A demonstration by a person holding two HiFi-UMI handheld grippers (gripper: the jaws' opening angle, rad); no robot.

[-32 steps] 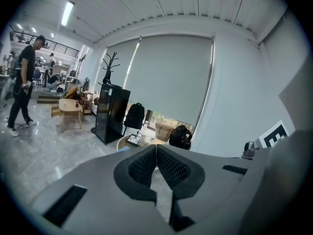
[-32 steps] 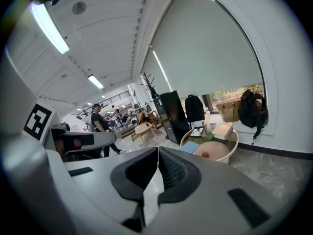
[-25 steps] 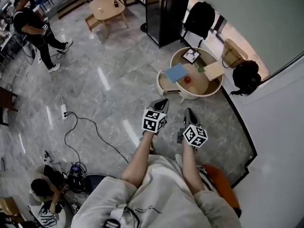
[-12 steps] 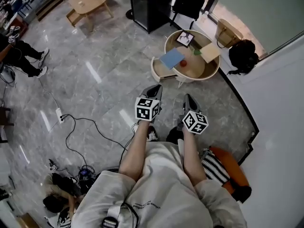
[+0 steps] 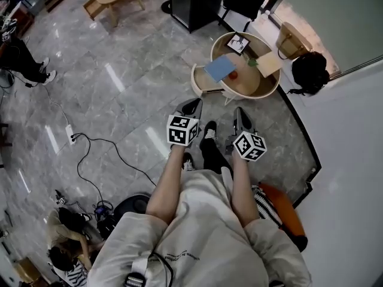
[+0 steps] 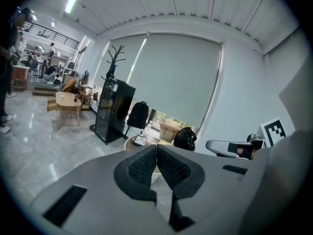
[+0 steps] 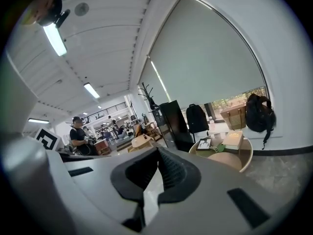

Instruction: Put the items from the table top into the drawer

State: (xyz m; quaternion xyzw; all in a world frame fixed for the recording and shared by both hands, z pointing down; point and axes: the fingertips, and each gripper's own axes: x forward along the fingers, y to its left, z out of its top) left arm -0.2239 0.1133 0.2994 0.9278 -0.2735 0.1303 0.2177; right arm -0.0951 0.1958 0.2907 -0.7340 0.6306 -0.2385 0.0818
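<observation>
From the head view the round worktop stands well ahead of both grippers, and its load is small and hard to read. The blue notebook lies flat with its long axis running from lower left to upper right, its near corner over the open drawer, which juts from the worktop's left side. Whether anything lies inside the drawer cannot be made out. A red round thing sits just beside the notebook, with a small green thing, a tan book angled much like the notebook, and a framed picture at the far rim. In the right gripper view only the far half of the worktop shows. There the notebook, the red thing and the drawer are hidden behind the gripper's body. The left gripper has its fingers together on nothing. The right gripper likewise has its fingers closed and empty.
</observation>
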